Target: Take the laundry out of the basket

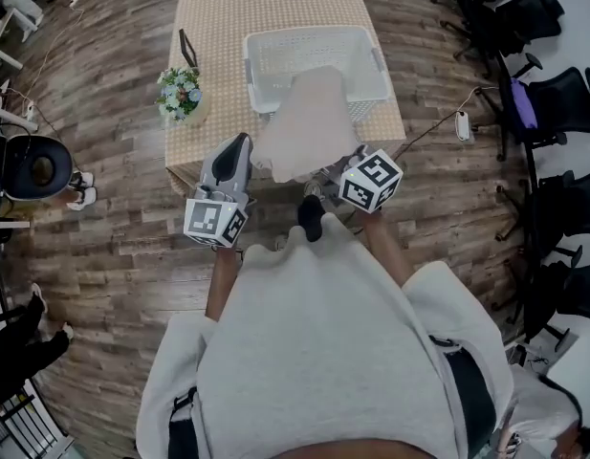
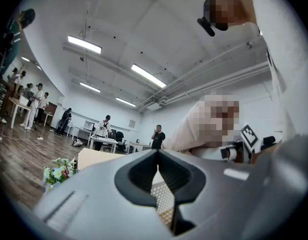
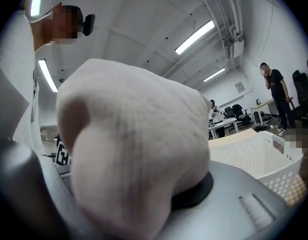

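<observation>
Right gripper [image 1: 355, 158] clenched on cloth [image 1: 309, 127] at near rim of basket [image 1: 275, 38] — likely soft, light, limp; pinch 1 bunched edge. Left gripper [image 1: 241, 144] closed, empty.

Garment [image 1: 309, 122]: pale pinkish-beige knit cloth, one piece, soft and bunched; spills out of the basket [image 1: 314, 34] over its near rim, pulled up into a loose peak; its near end clamped in the right gripper [image 1: 344, 163]; basket white plastic, rectangular, lattice-pierced walls, upright on the table [image 1: 218, 27], near its front right corner.
</observation>
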`<state>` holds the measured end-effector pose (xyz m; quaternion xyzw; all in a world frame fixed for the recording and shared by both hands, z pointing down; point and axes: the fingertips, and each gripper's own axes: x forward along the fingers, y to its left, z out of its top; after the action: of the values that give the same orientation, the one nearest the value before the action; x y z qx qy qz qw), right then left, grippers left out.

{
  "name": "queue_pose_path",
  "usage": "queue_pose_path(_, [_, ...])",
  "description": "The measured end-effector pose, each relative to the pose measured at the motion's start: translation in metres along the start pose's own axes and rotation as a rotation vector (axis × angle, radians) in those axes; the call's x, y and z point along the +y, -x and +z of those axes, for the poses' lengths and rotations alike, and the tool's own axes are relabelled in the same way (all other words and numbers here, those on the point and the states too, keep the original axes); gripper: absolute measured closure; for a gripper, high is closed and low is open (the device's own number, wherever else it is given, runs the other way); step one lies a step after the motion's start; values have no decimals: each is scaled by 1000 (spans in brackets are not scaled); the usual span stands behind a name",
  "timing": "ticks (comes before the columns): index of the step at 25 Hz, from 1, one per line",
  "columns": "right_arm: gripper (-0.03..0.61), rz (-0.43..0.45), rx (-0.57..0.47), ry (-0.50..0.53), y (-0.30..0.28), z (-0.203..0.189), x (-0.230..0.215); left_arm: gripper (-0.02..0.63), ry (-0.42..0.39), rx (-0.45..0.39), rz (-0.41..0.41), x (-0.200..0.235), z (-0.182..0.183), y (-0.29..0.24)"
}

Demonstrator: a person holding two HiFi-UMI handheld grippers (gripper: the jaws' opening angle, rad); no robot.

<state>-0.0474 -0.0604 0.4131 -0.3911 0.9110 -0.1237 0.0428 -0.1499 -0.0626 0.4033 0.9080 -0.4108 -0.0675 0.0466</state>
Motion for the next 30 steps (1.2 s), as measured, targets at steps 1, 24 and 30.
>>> queue_pose_path(1, [400, -3, 0, -12, 7, -2, 6, 604, 3, -1, -1, -6, 1, 5])
queue_pose_path(24, [400, 25, 25, -20, 106, -4, -10, 604, 14, 17, 56, -98, -14, -5])
queue_pose_path(30, [400, 29, 20, -40, 117, -2, -18, 604, 2, 29, 52, -120, -16, -9])
